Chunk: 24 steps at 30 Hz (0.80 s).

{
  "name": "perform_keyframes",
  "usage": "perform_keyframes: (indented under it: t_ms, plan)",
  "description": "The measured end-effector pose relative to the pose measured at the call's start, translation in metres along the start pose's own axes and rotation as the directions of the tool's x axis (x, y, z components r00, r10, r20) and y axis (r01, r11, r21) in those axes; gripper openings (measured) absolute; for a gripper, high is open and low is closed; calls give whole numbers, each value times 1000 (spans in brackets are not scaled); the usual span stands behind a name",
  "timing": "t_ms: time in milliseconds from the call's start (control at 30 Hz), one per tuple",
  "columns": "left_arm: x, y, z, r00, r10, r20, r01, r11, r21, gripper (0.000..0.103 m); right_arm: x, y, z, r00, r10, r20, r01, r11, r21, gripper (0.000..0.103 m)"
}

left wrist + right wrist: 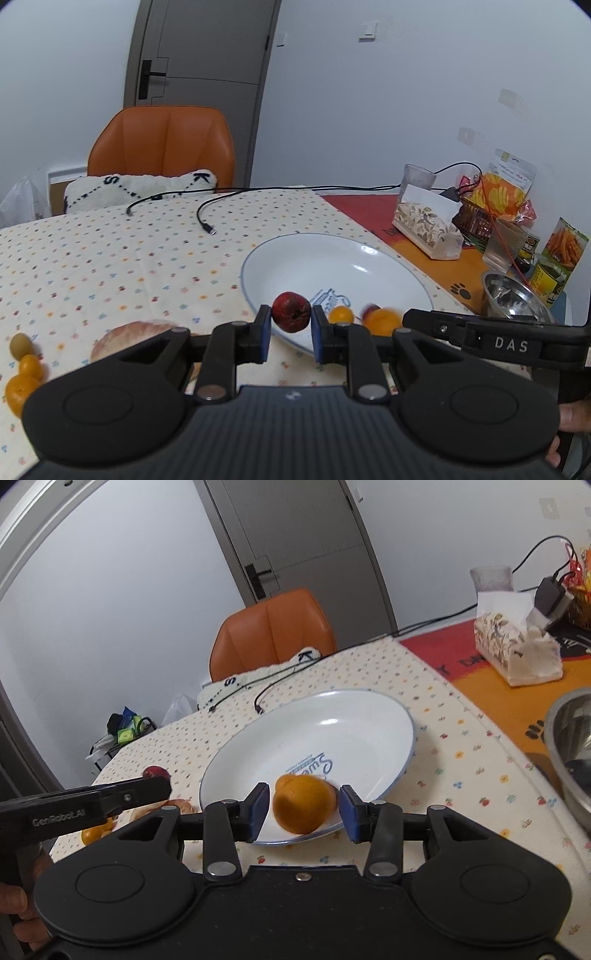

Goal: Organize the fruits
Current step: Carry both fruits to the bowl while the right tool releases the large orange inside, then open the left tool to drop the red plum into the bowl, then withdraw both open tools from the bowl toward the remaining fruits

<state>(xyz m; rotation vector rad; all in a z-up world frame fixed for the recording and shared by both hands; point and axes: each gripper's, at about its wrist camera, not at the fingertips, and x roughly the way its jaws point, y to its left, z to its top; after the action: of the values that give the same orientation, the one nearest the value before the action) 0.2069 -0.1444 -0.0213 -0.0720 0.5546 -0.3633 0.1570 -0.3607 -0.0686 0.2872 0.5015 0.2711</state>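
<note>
1. Left hand-held gripper (291, 328): blue pads clamped on a small dark red fruit (291, 311), held over the near rim of the white plate (388, 258).
2. Right hand-held gripper (303, 808): jaws parted, gaps on both sides of the orange fruit (303, 808) between them; pads not pressing it. Fruit blurred, over the plate's near edge; resting or in mid-air, cannot tell.
3. In the left wrist view, a small orange fruit (340, 315) in the plate just right of the left gripper's pad, and the blurred orange fruit beside it.
4. Plate: white with a blue rim and blue lettering at its centre, standing on the dotted cloth (110, 258) that covers the counter.
5. Off to the left on the cloth: a green fruit (20, 344) and two orange fruits (22, 380), touching one another, well apart from the plate.
6. Farther right on the counter: a steel bowl (513, 299), a tissue box (428, 225) and snack packets.
7. Beyond the counter: an orange chair (162, 144) with a white cushion.
</note>
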Motion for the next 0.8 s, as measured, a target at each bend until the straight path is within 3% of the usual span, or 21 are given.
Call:
perform_keyframes:
  t_ms: [567, 633, 700, 800]
  plan:
    - [21, -28, 10, 999, -41, -10, 41, 999, 35, 23, -20, -16, -2, 1000, -13, 7, 13, 1000, 23, 43]
    - [19, -27, 10, 999, -38, -10, 38, 999, 31, 29, -19, -16, -3, 1000, -13, 5, 12, 1000, 24, 43]
    - [15, -23, 8, 1000, -21, -5, 21, 999, 28, 48, -19, -16, -4, 1000, -10, 2, 10, 1000, 26, 43]
    - [7, -18, 5, 1000, 4, 5, -4, 1000, 26, 62, -17, -14, -6, 1000, -2, -3, 2, 1000, 24, 43]
